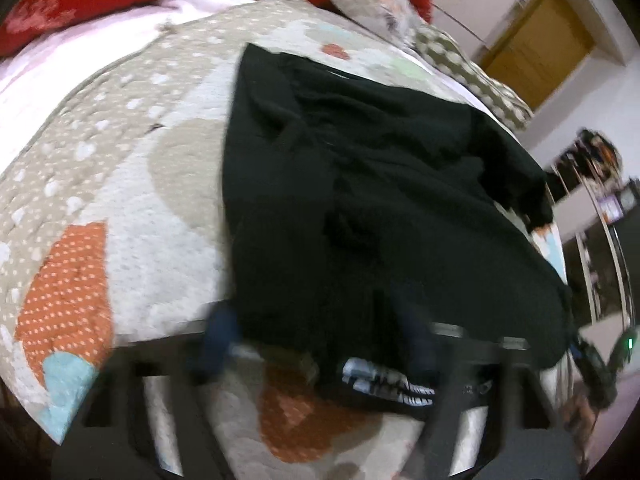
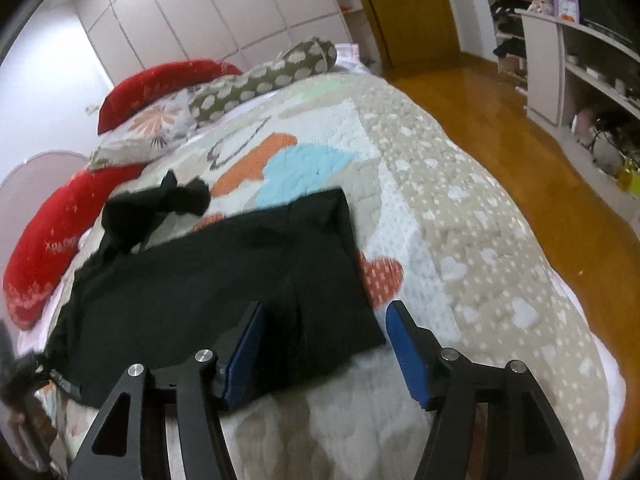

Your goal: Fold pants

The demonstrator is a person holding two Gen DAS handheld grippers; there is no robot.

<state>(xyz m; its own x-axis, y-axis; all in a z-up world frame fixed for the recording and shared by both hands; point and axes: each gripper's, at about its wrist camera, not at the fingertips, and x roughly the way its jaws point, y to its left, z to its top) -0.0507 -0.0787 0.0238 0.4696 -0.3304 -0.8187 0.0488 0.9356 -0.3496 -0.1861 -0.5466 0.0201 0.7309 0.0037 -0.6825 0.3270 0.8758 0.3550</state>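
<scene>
Black pants [image 2: 224, 272] lie spread on a patterned quilt [image 2: 460, 220], legs toward the far side and one leg end bunched at the back left. My right gripper [image 2: 324, 328] is open, its blue pads either side of the near right edge of the pants, just above them. In the left wrist view the pants [image 1: 360, 184] fill the middle, with a white label [image 1: 384, 384] at the near hem. My left gripper [image 1: 320, 344] is blurred and stands wide over that near hem, holding nothing I can see.
Red pillows [image 2: 160, 84], a flowered pillow [image 2: 152, 128] and a spotted bolster [image 2: 260, 76] lie at the head of the bed. Wooden floor [image 2: 500, 112] and white shelves [image 2: 580, 68] are to the right. A wooden door [image 1: 536, 44] stands beyond.
</scene>
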